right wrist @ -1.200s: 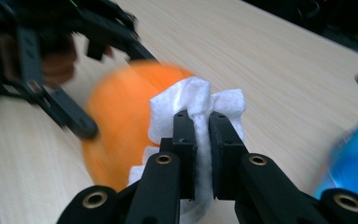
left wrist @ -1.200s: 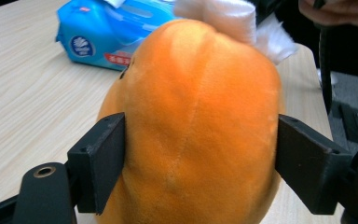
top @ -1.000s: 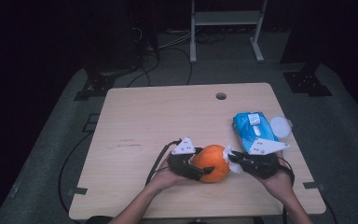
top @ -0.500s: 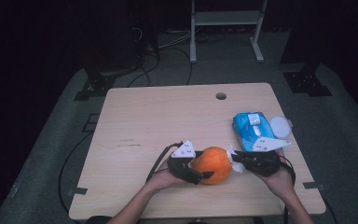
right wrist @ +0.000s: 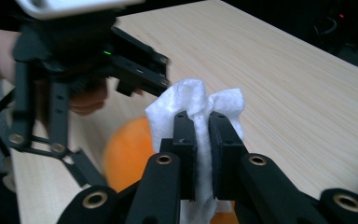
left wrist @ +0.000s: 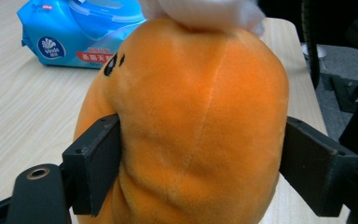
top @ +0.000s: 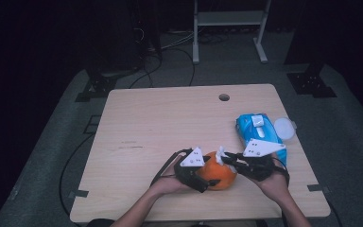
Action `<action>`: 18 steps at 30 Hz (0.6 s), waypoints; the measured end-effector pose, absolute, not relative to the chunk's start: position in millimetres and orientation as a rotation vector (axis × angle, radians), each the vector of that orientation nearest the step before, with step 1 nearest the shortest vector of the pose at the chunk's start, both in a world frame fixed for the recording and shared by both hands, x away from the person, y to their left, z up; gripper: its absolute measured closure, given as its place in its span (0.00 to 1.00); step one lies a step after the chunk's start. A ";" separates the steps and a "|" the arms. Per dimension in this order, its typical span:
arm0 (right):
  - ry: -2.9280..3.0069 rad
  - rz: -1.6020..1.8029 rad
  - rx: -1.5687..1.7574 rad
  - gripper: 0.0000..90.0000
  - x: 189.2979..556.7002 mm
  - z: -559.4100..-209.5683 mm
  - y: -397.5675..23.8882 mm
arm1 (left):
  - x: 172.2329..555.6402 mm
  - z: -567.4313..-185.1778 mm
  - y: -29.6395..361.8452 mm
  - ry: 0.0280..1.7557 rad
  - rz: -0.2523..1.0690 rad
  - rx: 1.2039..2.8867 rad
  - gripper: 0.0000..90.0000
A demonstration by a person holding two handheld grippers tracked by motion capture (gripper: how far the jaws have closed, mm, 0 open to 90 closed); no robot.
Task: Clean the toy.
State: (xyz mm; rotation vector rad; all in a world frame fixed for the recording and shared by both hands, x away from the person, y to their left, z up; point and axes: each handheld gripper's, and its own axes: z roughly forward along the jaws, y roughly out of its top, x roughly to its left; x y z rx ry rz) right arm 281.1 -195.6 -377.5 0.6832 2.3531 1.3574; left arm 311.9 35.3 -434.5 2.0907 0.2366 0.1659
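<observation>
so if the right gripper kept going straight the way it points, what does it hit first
Most likely the orange plush toy: the right gripper, its fingers shut on a white wipe, points at it, with the left gripper just beyond. Depth is hard to judge.

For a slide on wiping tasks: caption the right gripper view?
Right hand-held gripper pinches a white wipe above the orange plush toy on the wooden table.

A light wooden table (top: pixel 170 123) stands on grey floor (top: pixel 52 156); a white frame (top: pixel 229 19) behind, dark room.
</observation>
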 end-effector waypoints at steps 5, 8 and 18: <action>2.353 1.319 0.646 0.91 276.3 -374.8 -192.5 | 314.3 -433.3 37.7 0.283 0.162 2.077 0.23; 2.335 1.313 0.674 0.91 277.8 -375.0 -202.3 | 321.3 -432.2 42.6 0.380 0.128 2.036 0.23; 2.361 1.293 0.647 0.91 275.5 -378.2 -192.0 | 316.7 -431.7 33.3 0.351 0.152 2.042 0.12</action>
